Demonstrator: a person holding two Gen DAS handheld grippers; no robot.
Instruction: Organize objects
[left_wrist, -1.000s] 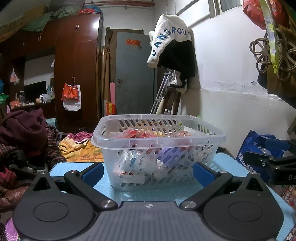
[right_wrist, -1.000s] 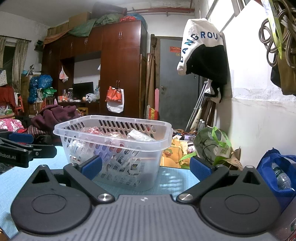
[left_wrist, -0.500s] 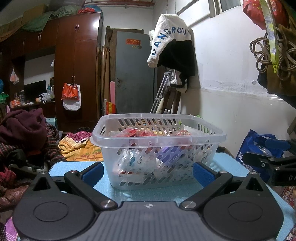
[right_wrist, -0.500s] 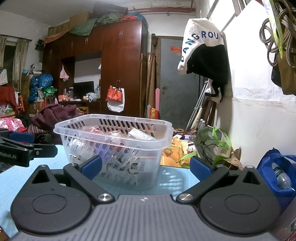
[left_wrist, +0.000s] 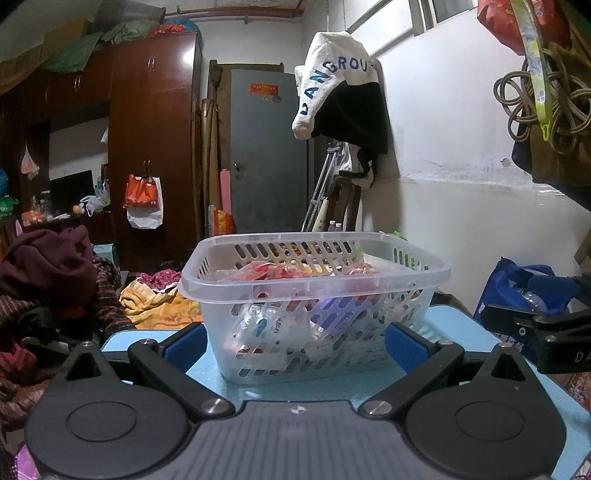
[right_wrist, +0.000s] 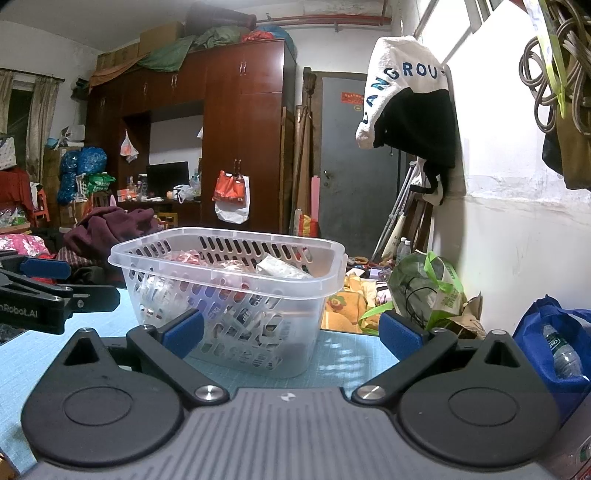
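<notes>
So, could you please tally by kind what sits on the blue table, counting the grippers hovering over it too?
Clear slotted plastic basket, holding packets too jumbled to count: 1
Black two-finger grippers with blue pads, left gripper and right gripper, both open: 2
Light blue table mat: 1
Total: 4

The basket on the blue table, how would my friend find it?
Find the light blue table by the white wall. The basket is the one see-through plastic tub on it, its sides full of slots, with red packets inside.
</notes>
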